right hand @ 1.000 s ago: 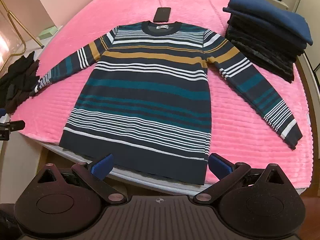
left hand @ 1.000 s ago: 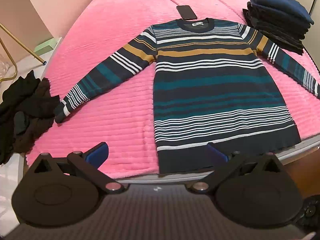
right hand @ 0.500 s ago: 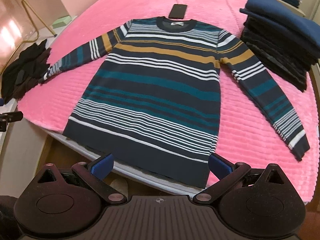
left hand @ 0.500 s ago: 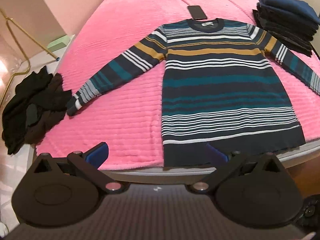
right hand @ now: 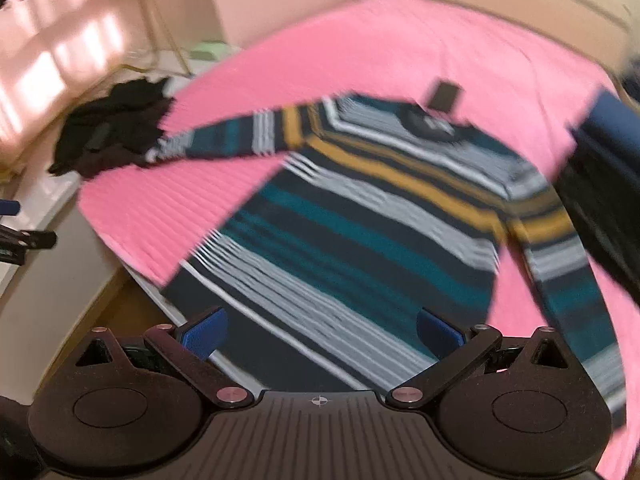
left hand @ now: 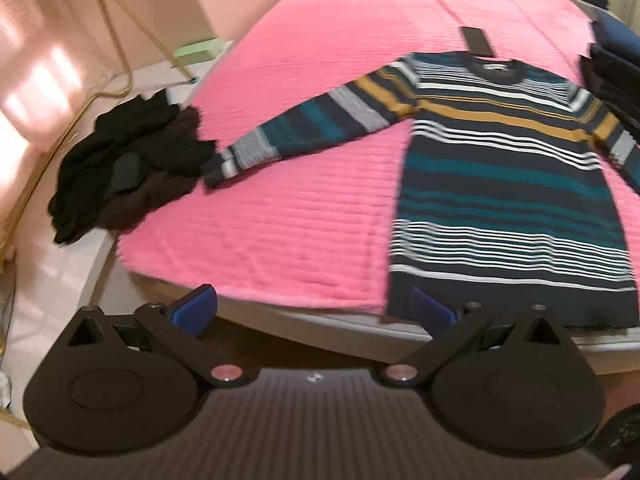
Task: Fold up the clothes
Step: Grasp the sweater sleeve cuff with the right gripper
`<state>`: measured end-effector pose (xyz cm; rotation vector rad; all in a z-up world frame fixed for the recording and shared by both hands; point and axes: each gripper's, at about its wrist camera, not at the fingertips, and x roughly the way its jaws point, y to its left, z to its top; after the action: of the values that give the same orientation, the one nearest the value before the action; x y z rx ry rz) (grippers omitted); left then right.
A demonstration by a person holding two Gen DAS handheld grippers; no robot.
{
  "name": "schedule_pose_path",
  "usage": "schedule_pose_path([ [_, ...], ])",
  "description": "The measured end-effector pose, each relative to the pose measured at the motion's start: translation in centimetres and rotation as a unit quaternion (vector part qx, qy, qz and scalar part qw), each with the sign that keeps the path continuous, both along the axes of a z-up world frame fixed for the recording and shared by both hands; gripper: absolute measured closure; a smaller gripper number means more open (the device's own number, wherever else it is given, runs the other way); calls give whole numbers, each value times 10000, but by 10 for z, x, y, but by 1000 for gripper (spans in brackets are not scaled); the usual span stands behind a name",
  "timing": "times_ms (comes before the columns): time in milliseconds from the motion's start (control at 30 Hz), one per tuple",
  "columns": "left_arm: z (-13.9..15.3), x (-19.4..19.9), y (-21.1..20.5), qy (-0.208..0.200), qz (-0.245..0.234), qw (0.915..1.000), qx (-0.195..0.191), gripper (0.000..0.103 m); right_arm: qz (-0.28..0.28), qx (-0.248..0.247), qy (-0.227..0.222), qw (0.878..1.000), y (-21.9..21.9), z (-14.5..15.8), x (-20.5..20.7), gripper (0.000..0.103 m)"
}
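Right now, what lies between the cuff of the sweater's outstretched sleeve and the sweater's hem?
Only bare pink blanket lies between the sleeve cuff and the hem of the striped sweater; the left wrist view shows it.

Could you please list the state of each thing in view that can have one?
Striped sweater: spread flat, unfolded, sleeves out.
Dark clothes pile: crumpled at the bed's edge.
Folded stack: folded, piled.
Phone: lying flat, above the collar.
Left gripper: open, empty.
Right gripper: open, empty.

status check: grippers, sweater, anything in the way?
Left gripper open, right gripper open, both empty. Striped sweater flat, unfolded. Phone at collar.
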<state>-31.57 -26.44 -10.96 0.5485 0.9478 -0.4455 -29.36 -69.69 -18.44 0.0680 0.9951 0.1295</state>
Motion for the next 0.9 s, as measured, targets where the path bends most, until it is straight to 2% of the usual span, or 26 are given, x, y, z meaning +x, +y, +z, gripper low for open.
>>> schedule_pose_path([
  [167,2,43,29,-370,-177,9989,223,1,714,-321,-429,9960,52,5,49,0],
  [267,-6,84,44,-462,-426,9976,303,1,1027,-413,-568,9922,89,0,86,0],
  [500,-41,199,67,-398,-1147,9925,116,2,1685,-808,-602,9805,201,-37,201,0],
  [600,-60,247,76,-289,-1362,9901,184,2,2276,-1030,-614,9663,262,-67,254,1],
  [633,-67,261,80,-250,-1394,9897,217,2,2477,-1062,-597,9611,281,-81,271,15],
  [700,-82,285,88,-143,-1411,9896,233,2,2863,-1132,-512,9500,318,-114,303,32],
  [900,-128,330,118,246,-1144,9927,289,2,3793,-1670,-353,9094,401,-225,367,32],
])
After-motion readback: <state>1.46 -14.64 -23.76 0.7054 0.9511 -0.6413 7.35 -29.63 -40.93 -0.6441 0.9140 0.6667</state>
